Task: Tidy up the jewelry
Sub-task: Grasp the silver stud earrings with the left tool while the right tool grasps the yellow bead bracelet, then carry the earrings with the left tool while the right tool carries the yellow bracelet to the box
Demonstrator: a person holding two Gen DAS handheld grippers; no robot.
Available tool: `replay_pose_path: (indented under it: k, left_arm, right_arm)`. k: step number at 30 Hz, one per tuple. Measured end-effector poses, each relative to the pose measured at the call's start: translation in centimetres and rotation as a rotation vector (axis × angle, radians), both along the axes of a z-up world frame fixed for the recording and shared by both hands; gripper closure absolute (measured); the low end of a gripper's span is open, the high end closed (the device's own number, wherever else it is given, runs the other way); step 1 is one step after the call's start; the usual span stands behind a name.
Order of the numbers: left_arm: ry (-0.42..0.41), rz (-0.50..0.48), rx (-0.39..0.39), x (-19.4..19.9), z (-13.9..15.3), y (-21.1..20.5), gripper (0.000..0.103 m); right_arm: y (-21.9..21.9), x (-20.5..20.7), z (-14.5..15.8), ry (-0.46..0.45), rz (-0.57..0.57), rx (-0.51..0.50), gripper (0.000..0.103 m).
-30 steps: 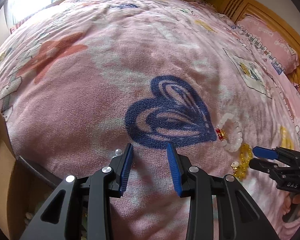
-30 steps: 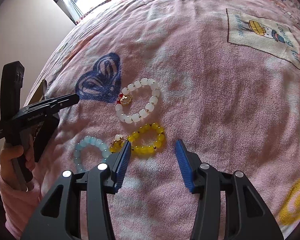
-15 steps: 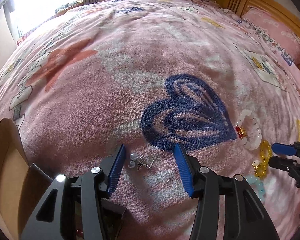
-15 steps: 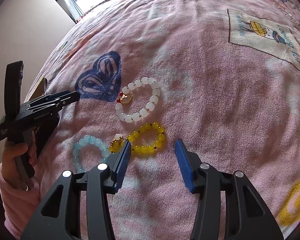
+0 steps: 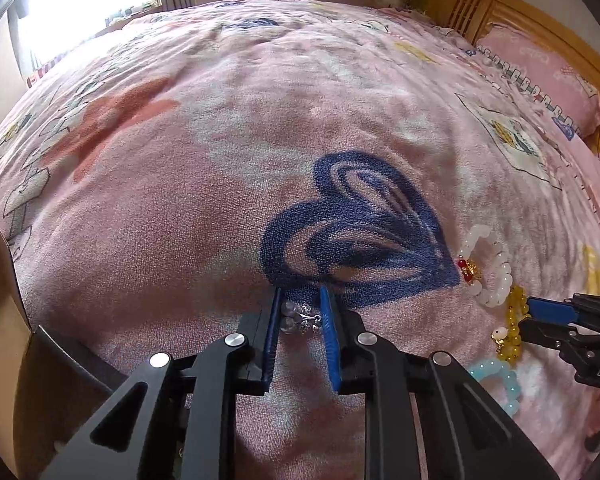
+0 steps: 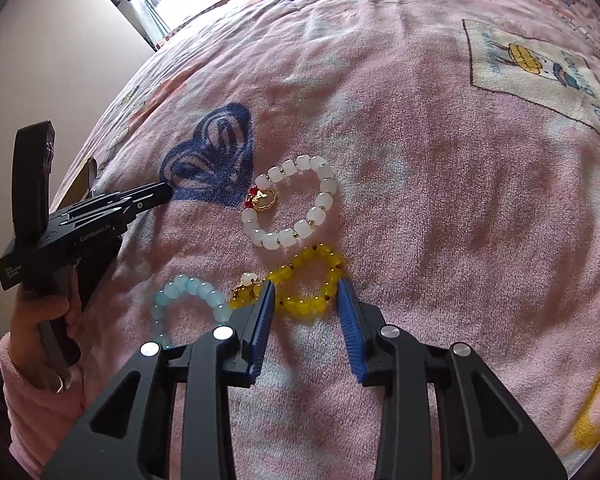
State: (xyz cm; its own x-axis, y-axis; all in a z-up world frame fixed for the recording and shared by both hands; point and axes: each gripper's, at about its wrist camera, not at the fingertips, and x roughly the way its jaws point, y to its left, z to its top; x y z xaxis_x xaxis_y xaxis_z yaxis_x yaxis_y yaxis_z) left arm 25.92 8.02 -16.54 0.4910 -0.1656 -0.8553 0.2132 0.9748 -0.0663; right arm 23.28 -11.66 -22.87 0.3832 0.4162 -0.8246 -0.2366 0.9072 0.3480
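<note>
A pair of pearl-and-silver earrings (image 5: 300, 318) lies on the pink blanket at the tip of a blue heart print. My left gripper (image 5: 302, 312) has them between its blue pads; the jaws are closing and the pads touch both sides. From the right wrist view the left gripper (image 6: 162, 193) shows side-on. A yellow bead bracelet (image 6: 304, 305) with a small charm lies between the tips of my right gripper (image 6: 306, 286). Those jaws are closing too, with small gaps left beside the near beads. A white bead bracelet (image 6: 324, 200) and a light blue one (image 6: 188, 286) lie close by.
An open cardboard box (image 5: 0, 320) stands at the bed's left edge, beside the left gripper. A pink pillow (image 5: 540, 76) and a wooden headboard (image 5: 500, 12) are at the far right. A hand in a pink sleeve (image 6: 32, 340) holds the left gripper.
The left gripper came over the earrings, widened its jaws, then narrowed them onto the earrings. The right gripper's jaws narrowed around the yellow bracelet without shifting place.
</note>
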Motion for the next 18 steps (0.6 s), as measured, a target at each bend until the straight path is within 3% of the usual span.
replay_pose_path:
  k: [6,18]
  left_arm:
    - [-0.028,0.002,0.001,-0.3,0.5,-0.3,0.082]
    - [-0.119,-0.008,-0.026,-2.1,4.7,-0.3,0.082]
  right_arm:
    - [1.3,0.1,0.2,-0.004,0.019,-0.004,0.094]
    - [0.7,-0.4,3.4,-0.062,-0.007,0.029,0.094]
